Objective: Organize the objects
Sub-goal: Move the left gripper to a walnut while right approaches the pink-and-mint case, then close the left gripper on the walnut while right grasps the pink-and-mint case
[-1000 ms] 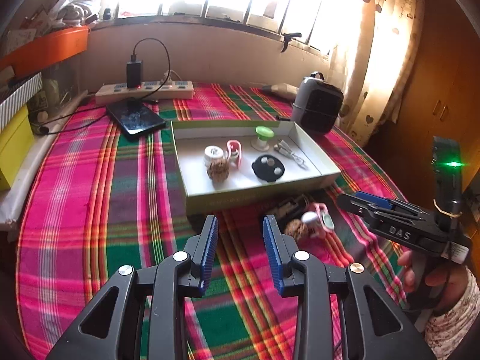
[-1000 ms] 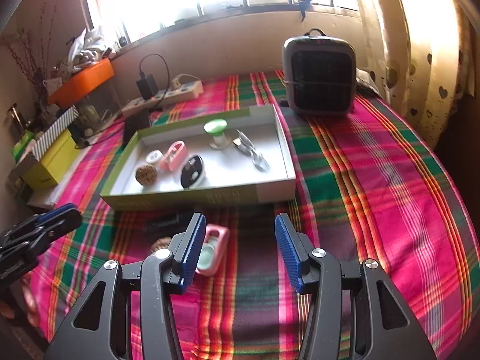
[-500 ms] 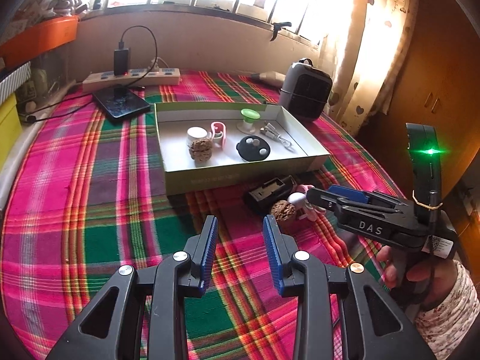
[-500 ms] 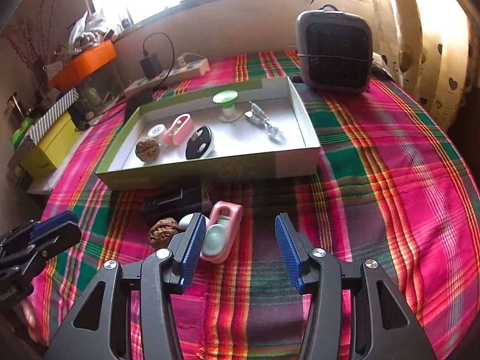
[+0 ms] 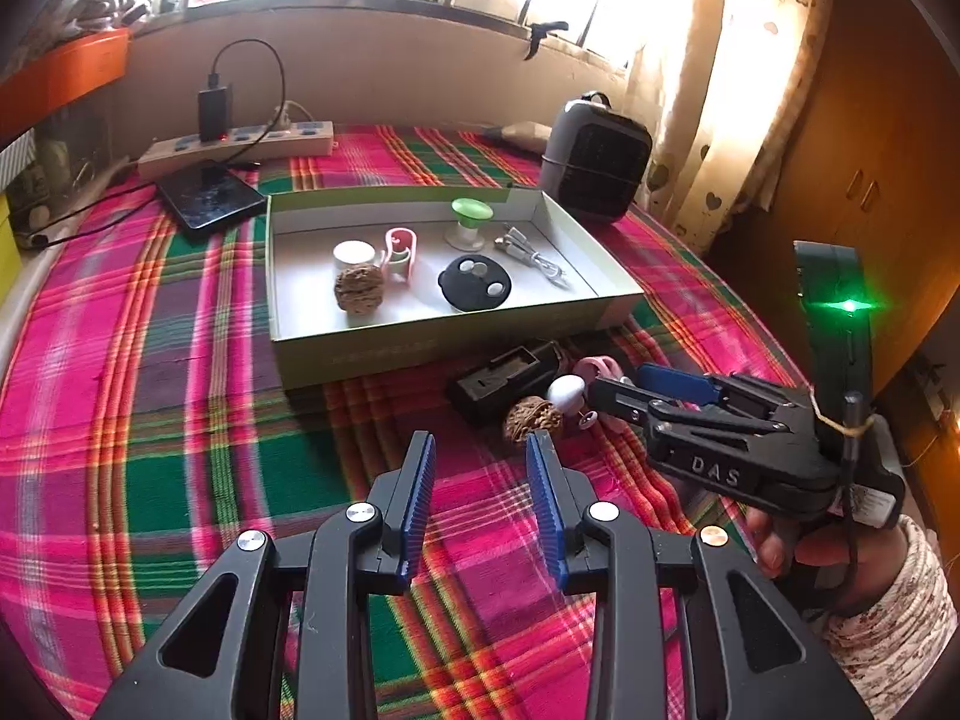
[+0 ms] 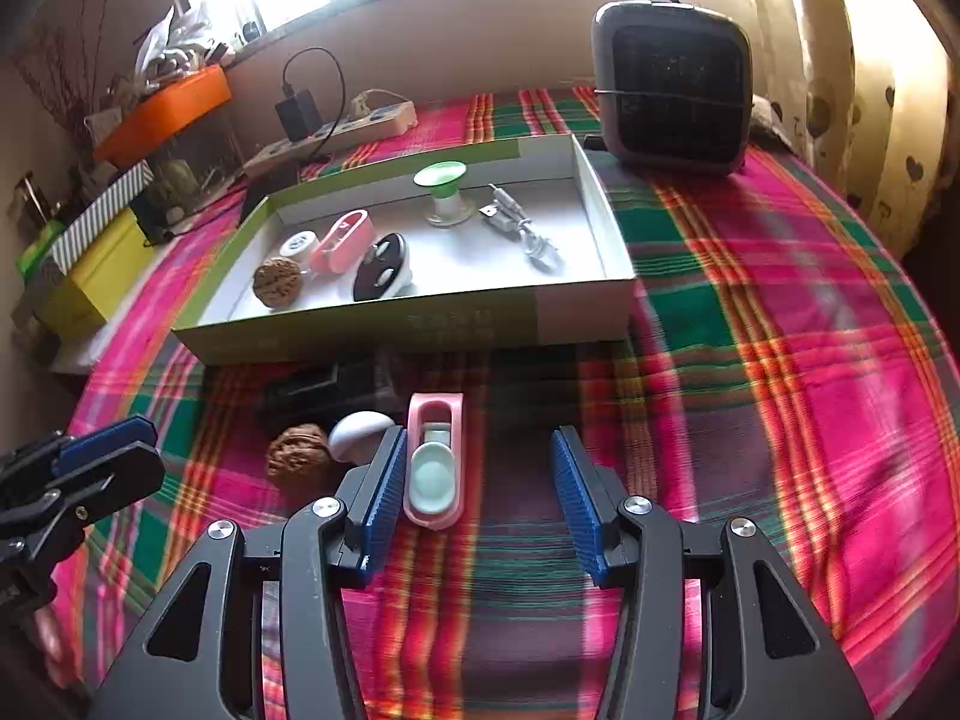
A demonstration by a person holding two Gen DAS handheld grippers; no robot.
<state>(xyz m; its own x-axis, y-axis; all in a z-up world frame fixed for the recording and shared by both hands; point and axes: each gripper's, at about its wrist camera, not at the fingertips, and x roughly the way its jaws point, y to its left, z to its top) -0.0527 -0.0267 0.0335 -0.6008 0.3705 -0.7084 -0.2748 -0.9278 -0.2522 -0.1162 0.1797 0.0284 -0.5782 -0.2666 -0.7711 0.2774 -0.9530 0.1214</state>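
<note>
A shallow green-and-white box [image 5: 456, 342] [image 6: 420, 324] on the plaid cloth holds a walnut [image 5: 358, 289], a pink clip, a black round piece [image 5: 475, 283], a green-topped spool and a cable. In front of it lie a black block [image 6: 327, 387], a walnut [image 6: 298, 457] [image 5: 531, 417], a white egg-shaped piece [image 6: 359, 427] and a pink holder with a mint insert [image 6: 435, 459]. My right gripper [image 6: 477, 492] is open, its left finger beside the pink holder. My left gripper [image 5: 480, 498] is open and empty, just short of the loose walnut.
A grey heater [image 6: 672, 84] stands at the back right of the box. A power strip [image 5: 240, 144] with a charger and a dark phone [image 5: 210, 198] lie at the back left. A yellow box [image 6: 90, 276] sits at the far left edge. Curtains hang right.
Both grippers have moved forward toward the loose items in front of the box. The right gripper now has the pink holder just inside its left finger. Both stay open.
</note>
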